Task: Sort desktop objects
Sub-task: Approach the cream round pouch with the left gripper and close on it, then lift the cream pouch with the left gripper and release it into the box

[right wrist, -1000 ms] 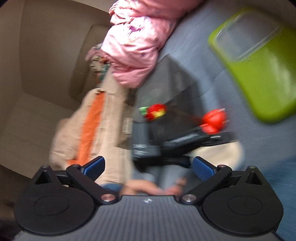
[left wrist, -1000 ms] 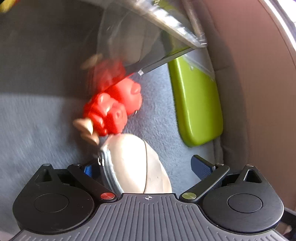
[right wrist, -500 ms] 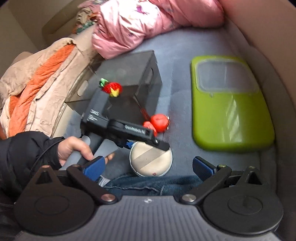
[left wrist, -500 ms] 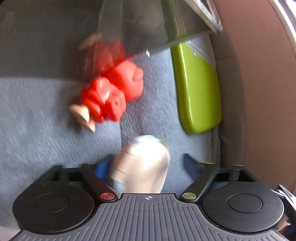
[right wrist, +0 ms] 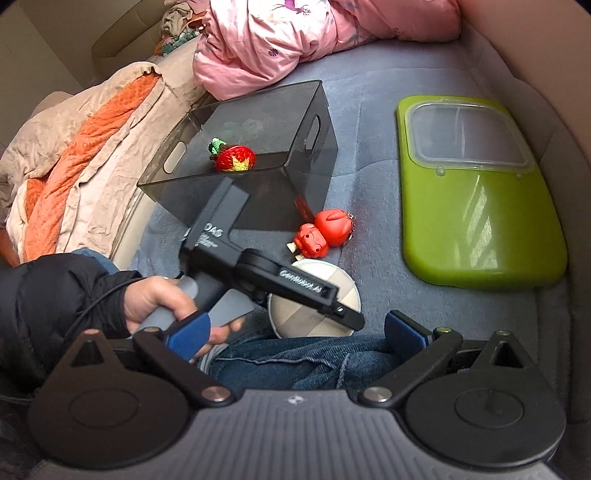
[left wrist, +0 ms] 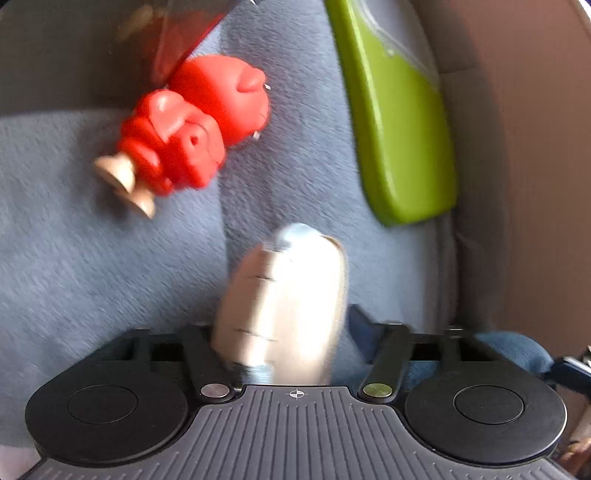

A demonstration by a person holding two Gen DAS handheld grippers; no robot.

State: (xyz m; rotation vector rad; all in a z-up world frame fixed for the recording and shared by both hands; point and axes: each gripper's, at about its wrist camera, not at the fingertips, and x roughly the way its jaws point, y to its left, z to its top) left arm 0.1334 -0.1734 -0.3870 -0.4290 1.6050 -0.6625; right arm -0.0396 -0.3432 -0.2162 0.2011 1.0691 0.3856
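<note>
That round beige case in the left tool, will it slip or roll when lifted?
The round beige case is a flat disc held by its faces, so it may pivot between the closing left tool. Set on edge it could roll. Its surface looks smooth, so possibly a bit slippery.

You've got a grey-blue blanket spread under everything — soft, with a crease down the middle in the left wrist view. At the far end lies a pink quilt, bunched up, its edge close to the box's far corner. To the left sits a heap of beige and orange bedding, crumpled. A brown padded wall curves round the right side. Nearest you — blue jeans on a leg.
</note>
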